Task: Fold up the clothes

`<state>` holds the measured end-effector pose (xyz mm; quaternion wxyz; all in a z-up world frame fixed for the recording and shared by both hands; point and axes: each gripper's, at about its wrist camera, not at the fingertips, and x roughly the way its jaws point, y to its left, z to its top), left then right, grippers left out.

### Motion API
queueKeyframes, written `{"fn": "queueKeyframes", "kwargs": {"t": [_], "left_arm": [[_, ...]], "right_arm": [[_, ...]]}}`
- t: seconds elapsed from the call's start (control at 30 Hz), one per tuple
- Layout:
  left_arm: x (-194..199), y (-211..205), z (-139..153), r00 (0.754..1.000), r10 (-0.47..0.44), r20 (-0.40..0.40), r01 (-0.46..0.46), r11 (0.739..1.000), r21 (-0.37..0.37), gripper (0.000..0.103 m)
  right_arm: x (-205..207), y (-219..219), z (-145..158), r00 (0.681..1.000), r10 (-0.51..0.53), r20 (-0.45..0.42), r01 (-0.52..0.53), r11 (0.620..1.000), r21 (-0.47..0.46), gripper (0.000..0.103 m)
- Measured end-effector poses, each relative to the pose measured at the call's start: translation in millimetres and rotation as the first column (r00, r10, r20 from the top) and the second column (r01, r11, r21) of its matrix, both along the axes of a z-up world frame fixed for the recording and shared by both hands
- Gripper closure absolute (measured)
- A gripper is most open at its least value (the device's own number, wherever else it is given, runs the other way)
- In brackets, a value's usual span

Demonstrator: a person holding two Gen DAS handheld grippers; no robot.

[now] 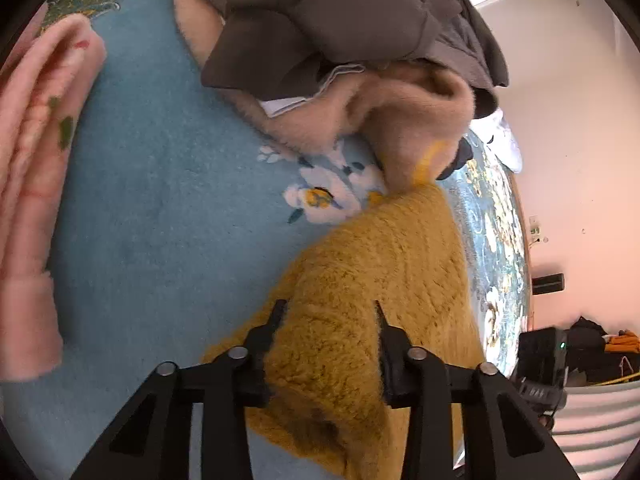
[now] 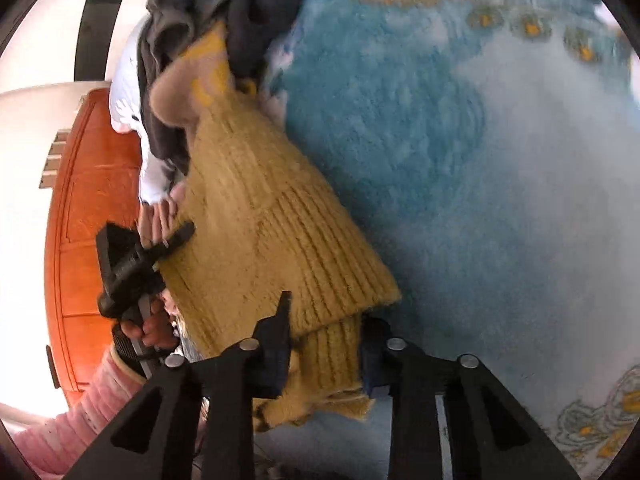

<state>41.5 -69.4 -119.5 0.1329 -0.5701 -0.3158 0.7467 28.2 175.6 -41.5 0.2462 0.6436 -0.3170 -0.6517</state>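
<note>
Mustard knit sweater [image 1: 360, 320] is bunching between the left gripper's [image 1: 330, 312] fingers, which are standing fairly wide yet pressing into the fabric on both sides, so they seem to be gripping one edge. Across the blue floral blanket [image 1: 160, 200], a pink folded garment [image 1: 36, 160] is lying at the far left. Rightward, the right gripper [image 2: 324, 320] is pinching the ribbed hem between half-closed fingers. The sweater's long axis is running away from both claws toward the pile of grey and beige clothes [image 1: 340, 40], its far end touching that pile. Both grippers are holding the near edge, side by side.
</note>
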Motion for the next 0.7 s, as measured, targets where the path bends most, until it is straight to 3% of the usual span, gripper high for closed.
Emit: {"fn": "queueKeyframes", "kwargs": {"t": [0.17,0.3,0.4,0.53,0.57,0.63,0.7], "left_arm": [[29.2,28.4,4.9,1.000,-0.021,0.009,0.020,0.991,0.130,0.071],[40.9,36.7,3.9,0.999,-0.032,0.039,0.025,0.985,0.172,0.071],[43.9,30.2,-3.4,0.998,-0.009,0.061,-0.001,0.987,0.161,0.069],[30.8,16.5,3.4,0.998,-0.006,0.062,-0.003,0.991,0.135,0.056],[28.7,12.4,7.3,0.998,-0.007,0.057,0.000,0.992,0.126,0.046],[27.6,-7.2,18.3,1.000,-0.001,0.024,-0.002,0.991,0.134,0.035],[23.0,-19.8,23.4,1.000,-0.002,0.005,0.001,0.990,0.142,0.029]], "right_arm": [[-16.1,20.2,19.2,0.995,-0.066,-0.072,0.068,0.997,0.029,0.078],[-28.0,36.0,31.1,0.986,-0.111,-0.125,0.119,0.991,0.062,0.078],[-27.2,44.1,18.7,0.985,-0.142,-0.101,0.148,0.987,0.054,0.078],[-25.2,45.3,16.3,0.983,-0.157,-0.097,0.162,0.986,0.043,0.066],[-23.3,45.4,18.1,0.982,-0.156,-0.101,0.161,0.986,0.043,0.064],[-16.9,52.4,20.7,0.979,-0.173,-0.104,0.176,0.984,0.028,0.048],[-9.0,60.0,17.2,0.975,-0.205,-0.085,0.205,0.979,-0.010,0.045]]}}
